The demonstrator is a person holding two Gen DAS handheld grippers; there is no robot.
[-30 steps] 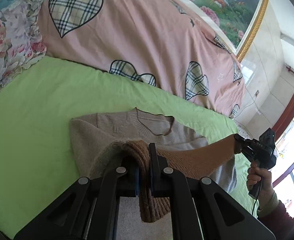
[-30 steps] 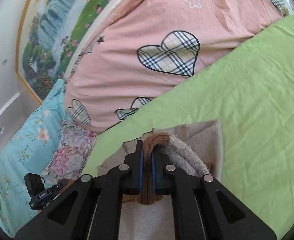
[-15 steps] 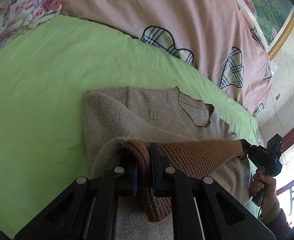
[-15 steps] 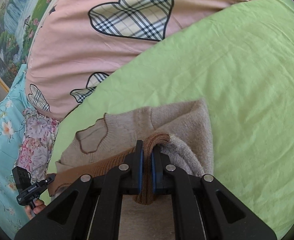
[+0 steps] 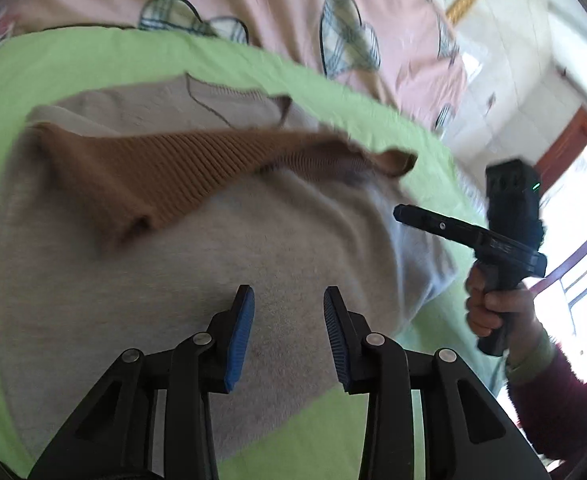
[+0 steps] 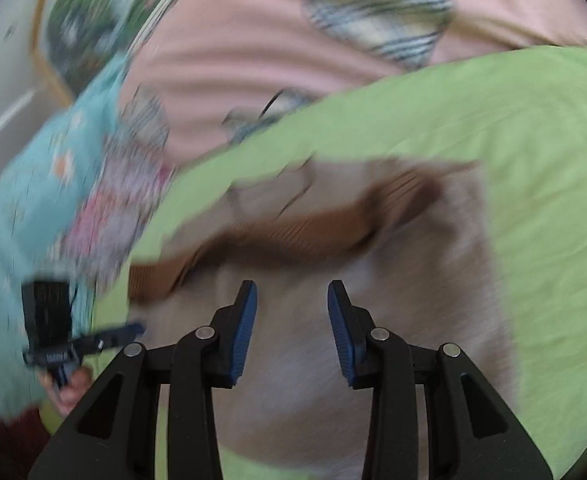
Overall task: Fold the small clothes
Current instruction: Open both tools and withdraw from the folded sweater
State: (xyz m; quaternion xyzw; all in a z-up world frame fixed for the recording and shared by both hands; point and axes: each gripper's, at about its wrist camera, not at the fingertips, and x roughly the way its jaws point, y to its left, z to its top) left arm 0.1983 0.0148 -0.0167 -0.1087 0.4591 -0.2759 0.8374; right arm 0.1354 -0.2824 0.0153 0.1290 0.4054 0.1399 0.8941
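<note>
Two claws stand apart, nothing between pads — left claw (image 5: 288,328) and right claw (image 6: 292,322) have just been opening, hem let go. Beige sweater (image 5: 213,264) lies on green bed sheet (image 5: 93,52), brown ribbed hem (image 5: 153,168) folded up near neckline (image 5: 229,100). Step in hand: bottom-to-top fold laid, release. Next move calls for regrasp at side edges, second fold. Around: pink heart-print quilt (image 5: 253,4), floral pillow (image 6: 33,184), well apart — no obstruction. Right wrist view blurred.

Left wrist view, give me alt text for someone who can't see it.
The left gripper, just opened and empty, hovers over a beige sweater folded on a green sheet, its brown ribbed hem on top. The right gripper is alongside.
</note>
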